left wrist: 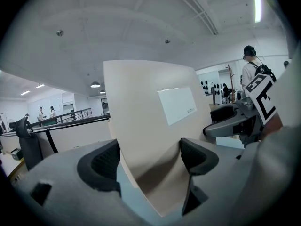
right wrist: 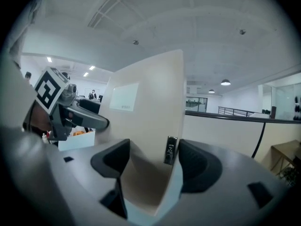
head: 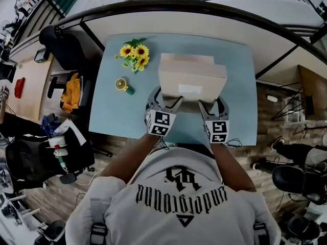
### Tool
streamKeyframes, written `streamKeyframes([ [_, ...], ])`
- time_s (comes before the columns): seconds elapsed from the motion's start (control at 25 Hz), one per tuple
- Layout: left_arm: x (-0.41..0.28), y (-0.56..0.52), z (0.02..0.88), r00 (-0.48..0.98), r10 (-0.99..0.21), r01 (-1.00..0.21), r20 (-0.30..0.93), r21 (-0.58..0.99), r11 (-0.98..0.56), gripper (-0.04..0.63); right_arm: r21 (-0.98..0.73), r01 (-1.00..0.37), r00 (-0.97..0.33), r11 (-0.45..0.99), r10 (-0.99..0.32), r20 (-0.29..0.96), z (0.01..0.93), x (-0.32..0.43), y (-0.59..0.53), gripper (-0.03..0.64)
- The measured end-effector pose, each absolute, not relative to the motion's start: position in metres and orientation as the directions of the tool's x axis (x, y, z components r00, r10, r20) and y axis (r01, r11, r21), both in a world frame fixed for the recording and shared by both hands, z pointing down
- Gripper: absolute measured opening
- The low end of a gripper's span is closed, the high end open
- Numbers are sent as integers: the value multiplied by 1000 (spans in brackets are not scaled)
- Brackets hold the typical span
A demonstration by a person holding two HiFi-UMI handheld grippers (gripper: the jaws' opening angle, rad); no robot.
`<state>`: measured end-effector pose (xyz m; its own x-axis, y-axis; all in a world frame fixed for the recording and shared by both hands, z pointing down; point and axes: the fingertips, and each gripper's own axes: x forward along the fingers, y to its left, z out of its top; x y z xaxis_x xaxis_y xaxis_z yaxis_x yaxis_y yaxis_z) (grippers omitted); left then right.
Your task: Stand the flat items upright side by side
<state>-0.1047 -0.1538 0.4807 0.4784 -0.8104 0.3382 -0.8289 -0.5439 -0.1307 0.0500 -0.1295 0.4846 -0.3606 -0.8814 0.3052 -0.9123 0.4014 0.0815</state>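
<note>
Bright, even light; fisheye-warped edges

Sunflowers [head: 134, 55] beside yellow round object [head: 121, 84], blue table [head: 112, 117].

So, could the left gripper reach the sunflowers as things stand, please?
Probably not yet: the left gripper is closed on the beige package, which the right gripper also holds. Nothing stands between it and the sunflowers, so it likely could after letting go.
</note>
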Motion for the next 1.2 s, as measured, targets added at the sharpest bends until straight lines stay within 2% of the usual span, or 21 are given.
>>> streamKeyframes([
  [0.6, -108, -188, 541, 430, -851, -827, 300, -248, -505, 407, 139, -881, -373, 452, -846, 381, 559, 46, -171, 310],
  [1.2, -121, -201, 575, 411, -852, -837, 323, -237, -493, 394, 170, -852, -389, 495, -817, 425, 592, 37, -193, 305],
])
